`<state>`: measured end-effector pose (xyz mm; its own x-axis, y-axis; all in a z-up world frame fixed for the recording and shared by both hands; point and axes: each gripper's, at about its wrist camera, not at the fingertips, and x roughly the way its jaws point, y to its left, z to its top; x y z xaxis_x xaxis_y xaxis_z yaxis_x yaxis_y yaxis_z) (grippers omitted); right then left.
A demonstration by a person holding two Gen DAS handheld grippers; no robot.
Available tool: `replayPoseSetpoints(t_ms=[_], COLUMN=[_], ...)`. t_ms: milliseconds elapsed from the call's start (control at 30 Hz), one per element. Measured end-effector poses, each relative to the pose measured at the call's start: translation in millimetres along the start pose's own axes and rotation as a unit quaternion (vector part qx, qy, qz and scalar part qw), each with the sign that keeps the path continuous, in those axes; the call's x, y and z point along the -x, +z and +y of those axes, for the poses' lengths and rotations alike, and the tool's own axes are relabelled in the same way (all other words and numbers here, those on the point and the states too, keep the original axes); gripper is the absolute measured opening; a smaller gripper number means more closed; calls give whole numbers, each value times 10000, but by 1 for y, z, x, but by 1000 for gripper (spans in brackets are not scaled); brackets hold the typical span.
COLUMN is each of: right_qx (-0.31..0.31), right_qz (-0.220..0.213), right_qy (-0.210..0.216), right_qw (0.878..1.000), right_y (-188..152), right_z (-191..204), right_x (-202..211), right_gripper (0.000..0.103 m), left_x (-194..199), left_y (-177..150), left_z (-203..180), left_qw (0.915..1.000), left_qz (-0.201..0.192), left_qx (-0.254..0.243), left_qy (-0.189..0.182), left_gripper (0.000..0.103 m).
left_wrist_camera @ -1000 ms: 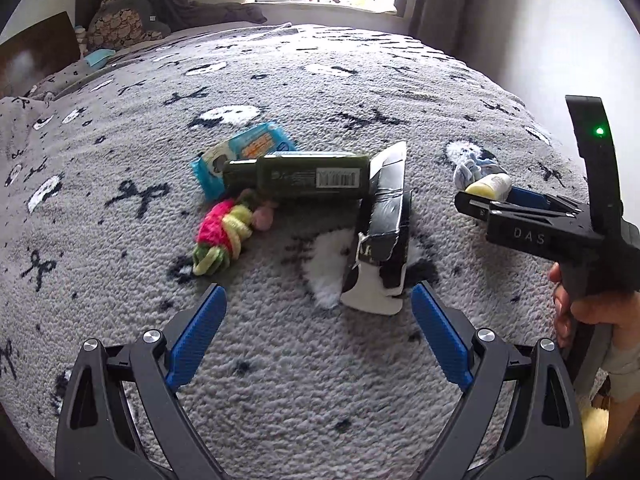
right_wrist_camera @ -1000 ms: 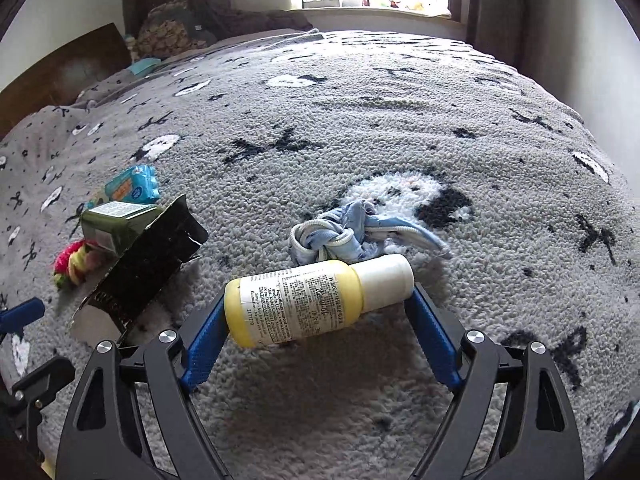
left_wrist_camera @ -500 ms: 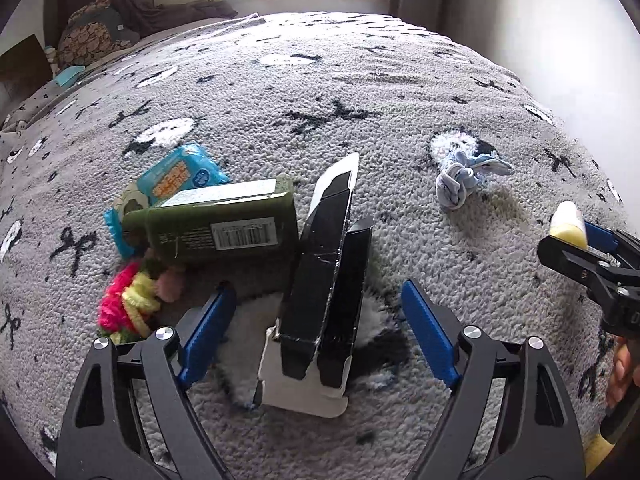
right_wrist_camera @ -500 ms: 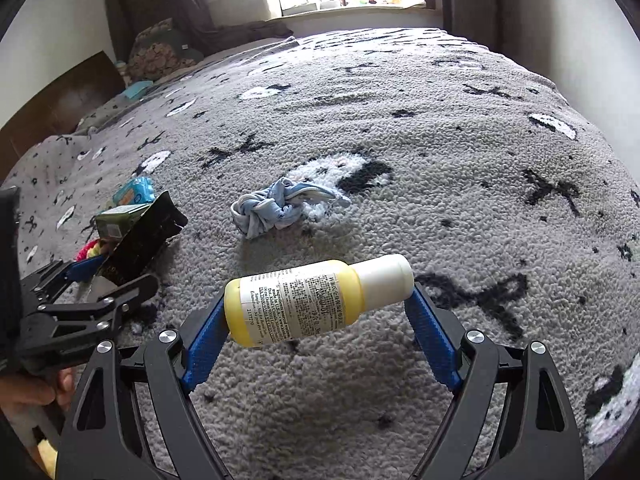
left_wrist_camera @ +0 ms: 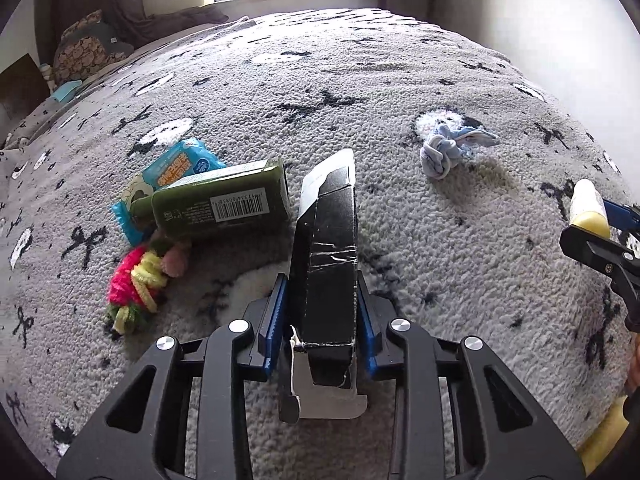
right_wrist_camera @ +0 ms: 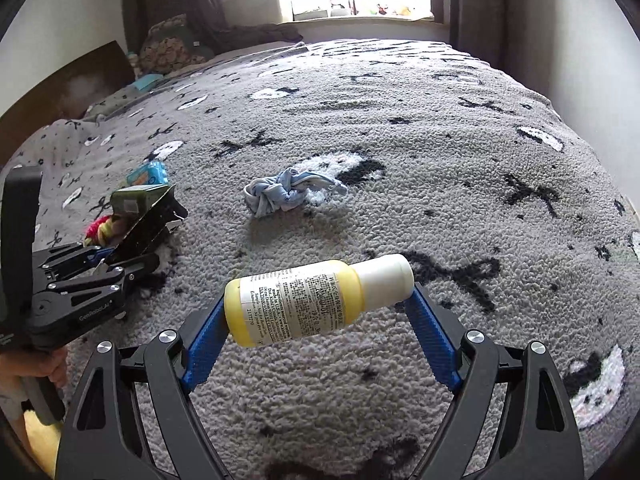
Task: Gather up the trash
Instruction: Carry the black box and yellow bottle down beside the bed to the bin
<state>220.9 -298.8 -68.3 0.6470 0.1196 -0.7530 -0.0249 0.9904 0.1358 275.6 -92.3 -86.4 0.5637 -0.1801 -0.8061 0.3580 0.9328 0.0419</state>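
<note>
The left gripper (left_wrist_camera: pixel 322 294) pinches a flattened black carton (left_wrist_camera: pixel 328 264), taped and torn, on the grey blanket (left_wrist_camera: pixel 400 80), while the right gripper (right_wrist_camera: pixel 318 312) clamps a yellow white-capped bottle (right_wrist_camera: pixel 316 300) endwise, aloft.

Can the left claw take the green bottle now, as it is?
Probably not. The left claw is shut on the black carton, so its fingers are occupied. The green bottle lies free on the blanket just to the carton's left, but the carton must be put away first.
</note>
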Motion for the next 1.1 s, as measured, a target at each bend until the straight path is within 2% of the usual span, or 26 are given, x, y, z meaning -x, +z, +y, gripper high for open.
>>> replayPoseSetpoints(t_ms=[333, 600, 867, 1100], right_qx=[232, 493, 656, 757], right_qz=[-239, -675, -901, -886], right_qy=[242, 441, 598, 547], right_qw=[9992, 9955, 9920, 9917], right_y=[-26, -56, -106, -153], right_z=[21, 38, 50, 64], right_x=[48, 115, 161, 170], right_gripper=[85, 85, 85, 85], left_x=[65, 132, 180, 196], left_y=[-29, -64, -126, -180], left_z=[-6, -10, -22, -30], left_qw=[9994, 9976, 9951, 9949], left_qz=[-313, -669, -891, -886], left_qx=[-111, -158, -243, -248], left_qy=[-9, -120, -348, -422], left_gripper=[28, 28, 28, 28])
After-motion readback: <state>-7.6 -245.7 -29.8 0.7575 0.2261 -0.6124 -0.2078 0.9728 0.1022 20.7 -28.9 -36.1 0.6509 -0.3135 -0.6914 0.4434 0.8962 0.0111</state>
